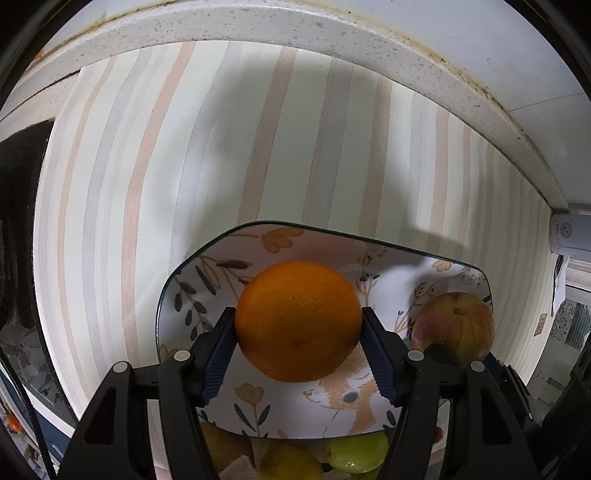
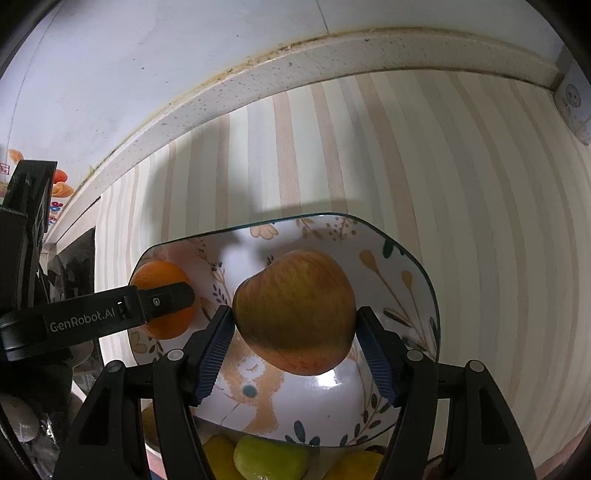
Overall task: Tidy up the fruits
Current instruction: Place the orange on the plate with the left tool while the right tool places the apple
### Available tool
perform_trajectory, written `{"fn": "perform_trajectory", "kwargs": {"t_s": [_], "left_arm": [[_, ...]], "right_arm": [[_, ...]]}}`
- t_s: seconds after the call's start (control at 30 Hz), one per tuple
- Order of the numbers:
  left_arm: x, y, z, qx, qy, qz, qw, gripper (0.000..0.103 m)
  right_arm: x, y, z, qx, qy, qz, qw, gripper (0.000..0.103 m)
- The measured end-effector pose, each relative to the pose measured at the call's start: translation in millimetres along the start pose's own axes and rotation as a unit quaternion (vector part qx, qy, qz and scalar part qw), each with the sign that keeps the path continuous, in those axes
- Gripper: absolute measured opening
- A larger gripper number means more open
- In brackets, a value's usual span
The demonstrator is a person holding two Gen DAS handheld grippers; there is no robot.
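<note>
A square plate (image 1: 221,258) with a fox and flower print lies on the striped surface. An orange (image 1: 295,317) sits between the blue pads of my left gripper (image 1: 299,314), which press it from both sides just over the plate. A red-yellow apple (image 2: 295,314) lies on its side between the pads of my right gripper (image 2: 294,312); they flank it closely, with a thin gap at the right pad. In the right wrist view the left gripper's finger (image 2: 159,301) crosses the orange (image 2: 162,273) at the plate's (image 2: 406,266) left edge. The apple (image 1: 454,325) shows at the plate's right side in the left wrist view.
Green fruit (image 2: 269,458) and yellow fruit (image 2: 218,450) lie below the plate's near edge, partly hidden by the grippers. A speckled stone ledge (image 1: 258,26) and a white wall bound the striped surface (image 1: 258,147) at the back. A dark opening (image 1: 18,221) lies at the left.
</note>
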State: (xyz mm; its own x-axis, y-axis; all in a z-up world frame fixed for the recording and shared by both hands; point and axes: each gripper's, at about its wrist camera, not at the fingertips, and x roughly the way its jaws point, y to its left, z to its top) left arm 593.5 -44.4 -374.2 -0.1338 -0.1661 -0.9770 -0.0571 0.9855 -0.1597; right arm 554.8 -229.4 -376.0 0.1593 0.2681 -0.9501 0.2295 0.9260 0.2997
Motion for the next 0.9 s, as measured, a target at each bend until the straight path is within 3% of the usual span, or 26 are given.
{"fn": "perform_trajectory", "kwargs": {"t_s": [0.03,0.1,0.13,0.17,0.53,0.9], "left_arm": [[0.5,-0.3,0.3,-0.001,-0.001,0.005,1.0000,0.064],[0.9,-3.5,3.2,0.004,-0.007,0.028,0.9996,0.079],[-2.0,-5.1,3.4,0.009,-0.014,0.031,0.9994,0.094],[-4.6,-5.1,1.8,0.012,-0.019,0.033,0.9992,0.097],[-47.4,-2.2,-43.1,0.057,-0.072,0.079,0.9927,0.097],[-99.4,13.5,-122.3,0.070,-0.137,0.080,0.9849,0.097]], "right_arm": [[-0.9,0.4,0.4,-0.001,-0.001,-0.006,1.000,0.076],[-5.6,0.0,-1.4,-0.005,-0.001,-0.006,1.000,0.086],[-7.6,0.2,-2.7,-0.007,0.000,-0.008,1.000,0.090],[-9.3,0.7,-4.4,-0.011,0.003,-0.017,1.000,0.090],[-38.0,14.2,-48.1,-0.059,0.027,-0.068,0.996,0.092],[-102.1,25.8,-99.0,-0.080,-0.016,-0.085,0.993,0.092]]}}
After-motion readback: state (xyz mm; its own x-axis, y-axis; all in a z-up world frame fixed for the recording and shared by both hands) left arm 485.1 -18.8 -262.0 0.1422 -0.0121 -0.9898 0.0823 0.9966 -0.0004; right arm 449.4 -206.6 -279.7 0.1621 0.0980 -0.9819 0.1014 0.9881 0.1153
